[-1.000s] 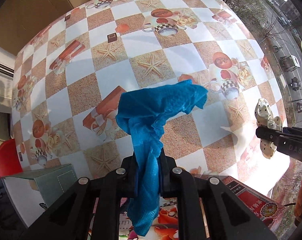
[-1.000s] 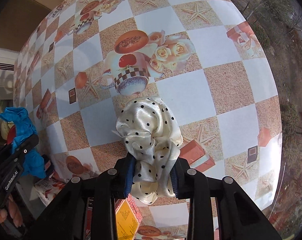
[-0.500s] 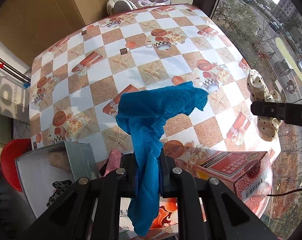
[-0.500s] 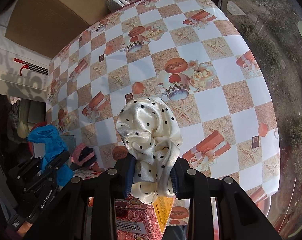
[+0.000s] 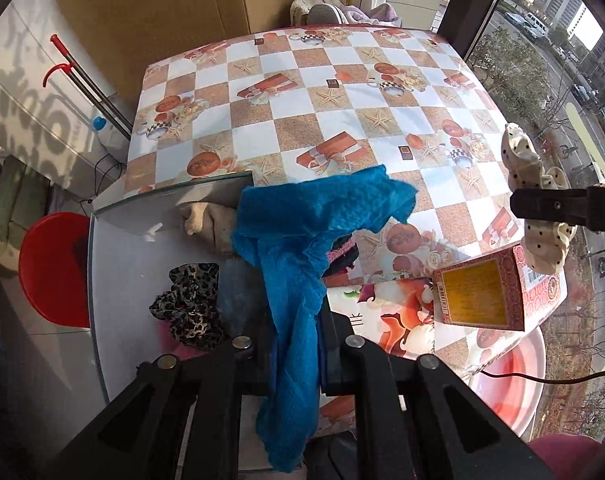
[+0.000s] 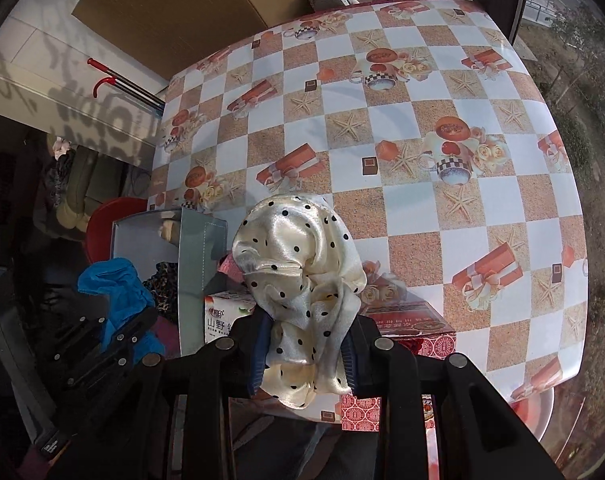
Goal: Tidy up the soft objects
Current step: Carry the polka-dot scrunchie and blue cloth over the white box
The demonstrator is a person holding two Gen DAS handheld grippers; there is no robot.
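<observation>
Checkered table [image 5: 342,128] far half bare; boxes [image 5: 482,292] crowd near edge.

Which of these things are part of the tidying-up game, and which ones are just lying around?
Part of the job:
- blue cloth, held by the left gripper
- dotted cream scarf, held by the right gripper
- grey box holding a leopard scrunchie

Just lying about:
- red carton
- checked tablecloth
- red stool

far tabletop [image 5: 342,92]: open | near edge: grey box [image 5: 114,280], red carton [image 5: 482,292] block (close together)
</observation>
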